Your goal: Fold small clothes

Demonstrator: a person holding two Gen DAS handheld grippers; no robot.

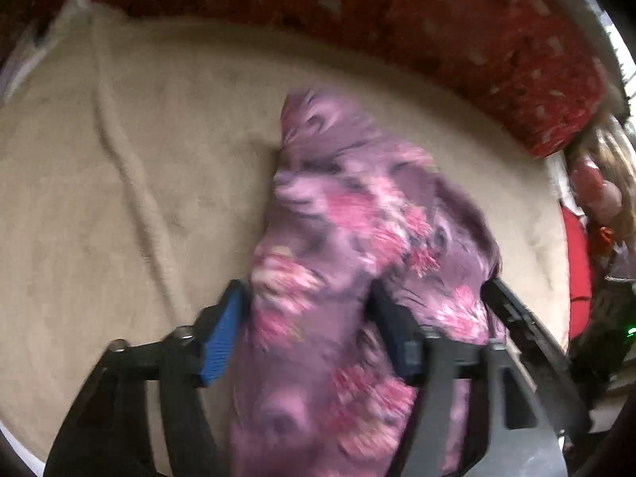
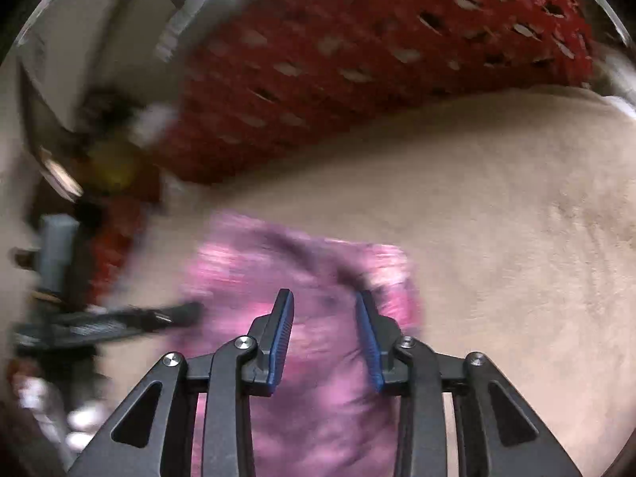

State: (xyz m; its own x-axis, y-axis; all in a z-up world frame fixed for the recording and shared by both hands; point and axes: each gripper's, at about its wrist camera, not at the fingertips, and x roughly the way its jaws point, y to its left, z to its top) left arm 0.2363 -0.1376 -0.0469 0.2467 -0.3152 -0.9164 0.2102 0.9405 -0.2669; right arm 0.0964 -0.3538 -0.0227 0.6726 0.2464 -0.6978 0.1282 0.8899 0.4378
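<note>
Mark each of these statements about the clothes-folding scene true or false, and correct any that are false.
1. The garment is purple with pink flowers. True.
2. The garment lies on a bare wooden floor. False: it lies on a beige fuzzy blanket.
3. A red cover with pale marks sits beyond the blanket. True.
4. The left gripper has its jaws clamped tight together with nothing between them. False: the jaws stand apart with the fabric between them.
5. The right gripper hangs over the bare blanket, clear of the garment. False: the purple fabric fills the space between and below its fingers.
</note>
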